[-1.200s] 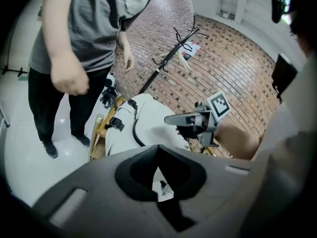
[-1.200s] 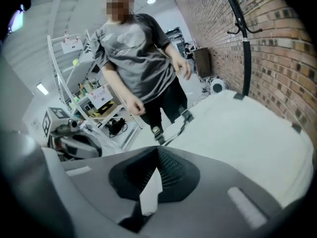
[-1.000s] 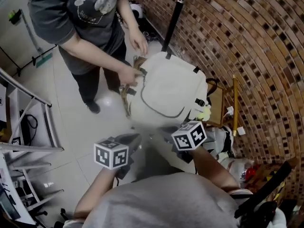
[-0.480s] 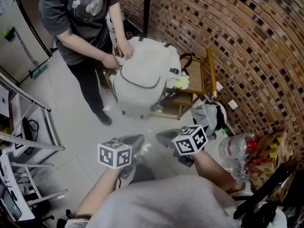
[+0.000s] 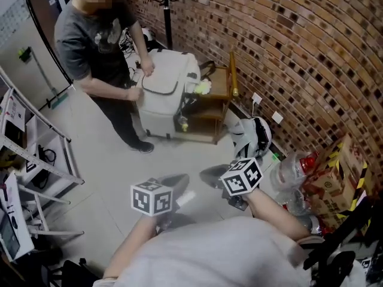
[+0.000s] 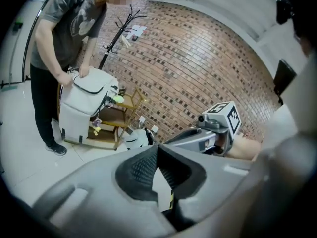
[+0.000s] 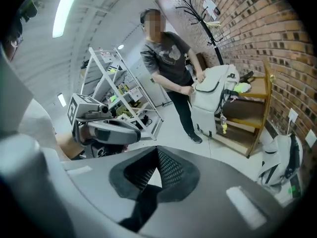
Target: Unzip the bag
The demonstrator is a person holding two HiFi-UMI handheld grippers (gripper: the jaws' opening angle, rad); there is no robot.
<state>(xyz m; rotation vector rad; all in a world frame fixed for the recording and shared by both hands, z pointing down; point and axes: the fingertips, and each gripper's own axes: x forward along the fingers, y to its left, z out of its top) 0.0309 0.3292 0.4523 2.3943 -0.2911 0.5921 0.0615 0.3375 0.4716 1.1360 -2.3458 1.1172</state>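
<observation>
The bag (image 5: 161,91) now sits much farther off than a second ago, when it filled the middle of the head view. Both grippers have drawn well back from it.

It stands upright on the low wooden shelf (image 5: 218,109) against the brick wall (image 5: 287,52), with its front pocket's zip line facing out. A second person (image 5: 96,40) leans over it, one hand (image 5: 146,67) on its top and the other hand (image 5: 133,93) at its side.

The left gripper (image 5: 178,180) and the right gripper (image 5: 206,173) hover side by side over the floor (image 5: 102,160), well apart from the bag. Each is angled forward and down with its marker cube on top. The wearer's forearms reach out from the body, bent at the elbows.

In the left gripper view its jaws meet at the tips with nothing between them. The right gripper view likewise shows jaws clenched and empty.

A coat stand (image 5: 164,11) rises behind the bag. A metal rack (image 5: 30,148) stands at the left, and plastic bottles (image 5: 293,172) and a box (image 5: 338,178) lie at the right.
</observation>
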